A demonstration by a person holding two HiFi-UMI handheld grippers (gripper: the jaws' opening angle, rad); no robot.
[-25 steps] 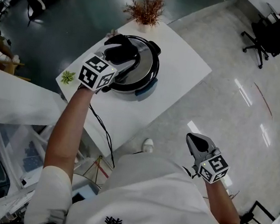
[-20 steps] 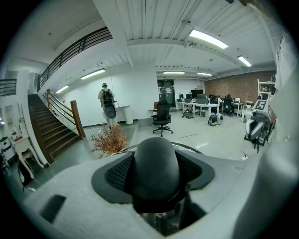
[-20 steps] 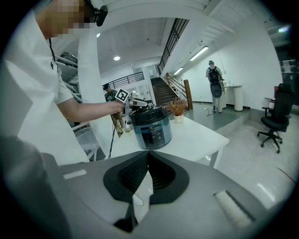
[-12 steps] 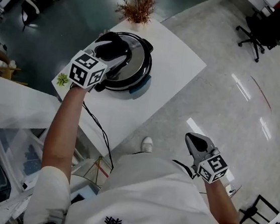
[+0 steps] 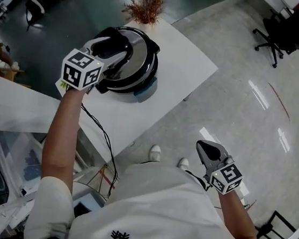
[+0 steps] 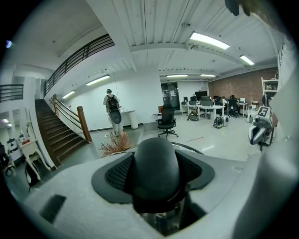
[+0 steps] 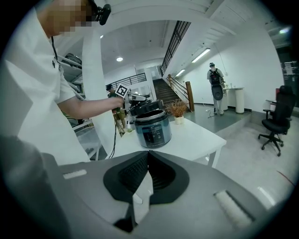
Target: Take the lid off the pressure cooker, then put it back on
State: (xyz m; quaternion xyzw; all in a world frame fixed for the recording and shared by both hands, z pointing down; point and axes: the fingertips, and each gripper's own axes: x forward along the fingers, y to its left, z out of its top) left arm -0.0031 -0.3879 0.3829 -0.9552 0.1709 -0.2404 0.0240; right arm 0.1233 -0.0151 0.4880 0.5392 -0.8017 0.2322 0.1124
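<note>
your left gripper (image 5: 116, 47) is clamped on the black knob (image 6: 155, 168) of the lid (image 5: 143, 64) and holds the lid just above the pressure cooker (image 7: 153, 131), which stands open on the white table (image 5: 186, 61). your right gripper (image 5: 204, 147) hangs over the floor, well apart from the table, jaws pressed together on nothing.

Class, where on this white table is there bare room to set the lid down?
Bare: the right half of the table, between pressure cooker and right edge, and the near strip. Crowded: the far-left part, with cooker, lid and dried plant.
</note>
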